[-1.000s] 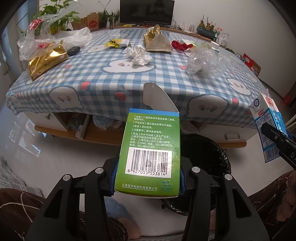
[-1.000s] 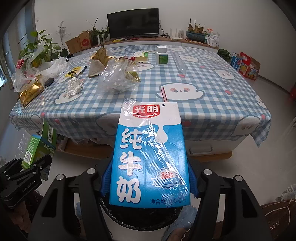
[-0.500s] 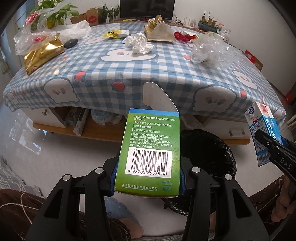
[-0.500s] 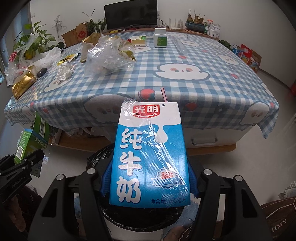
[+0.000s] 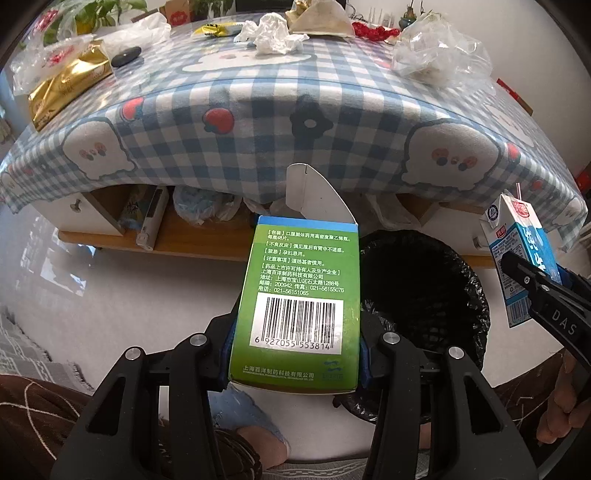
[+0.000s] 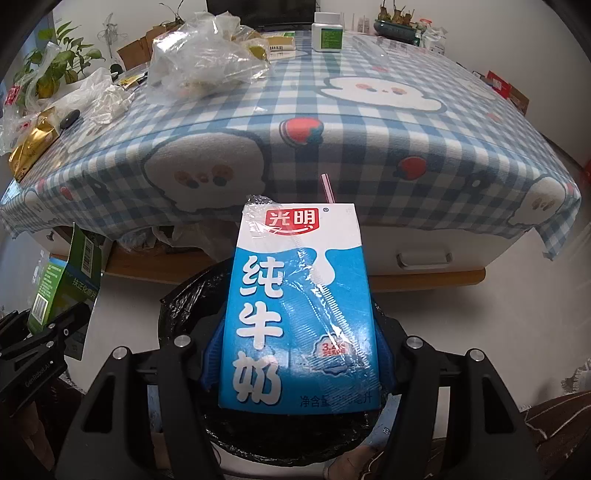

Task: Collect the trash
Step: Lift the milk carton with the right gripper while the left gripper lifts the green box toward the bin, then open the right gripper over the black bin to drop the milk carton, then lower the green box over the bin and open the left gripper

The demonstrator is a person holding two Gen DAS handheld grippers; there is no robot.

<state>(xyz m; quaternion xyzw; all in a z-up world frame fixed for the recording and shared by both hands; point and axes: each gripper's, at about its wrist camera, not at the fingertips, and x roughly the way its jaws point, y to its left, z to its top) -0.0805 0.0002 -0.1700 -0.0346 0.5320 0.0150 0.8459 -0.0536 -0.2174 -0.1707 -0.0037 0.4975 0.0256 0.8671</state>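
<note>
Left gripper (image 5: pixel 295 354): clamped on a green medicine box (image 5: pixel 299 306), blue pads pressed against both its sides, white top flap standing open. Readable on the box from the left wrist view: a barcode numbered 6 927055 553814, phone line 021-56151065, postcode 200942, Chinese small print above. Just beyond and to the right of the box, on the floor: a bin lined with a black bag (image 5: pixel 424 295). At the right edge of the same view: the right gripper (image 5: pixel 532 291) side-on, "DAS" in white on its finger, holding the milk carton (image 5: pixel 517 258) with a pink straw poking from its top.

Right gripper (image 6: pixel 299 354): clamped on that blue-and-white milk carton (image 6: pixel 299 306), blue pads squeezing both sides. Only here legible: red logo 光明, large white characters 纯牛奶, a straw in clear wrap stuck down the front, 净含量 at the bottom edge. Directly beneath the carton: the black bin bag (image 6: pixel 192 295). At the left edge: the left gripper (image 6: pixel 44 339) marked "GenRobot.AI", with the green box (image 6: pixel 62 280) seen from its other sides.

Farther out, the surface under a blue checked cloth (image 5: pixel 258 122) with cartoon ghosts and strawberries. Left wrist view only: crumpled white paper (image 5: pixel 271 31), red wrapper (image 5: pixel 373 31). Right wrist view only: white bottle with green label (image 6: pixel 327 35). Both views: gold packet (image 5: pixel 66 83), crumpled clear plastic bag (image 6: pixel 207 59).
</note>
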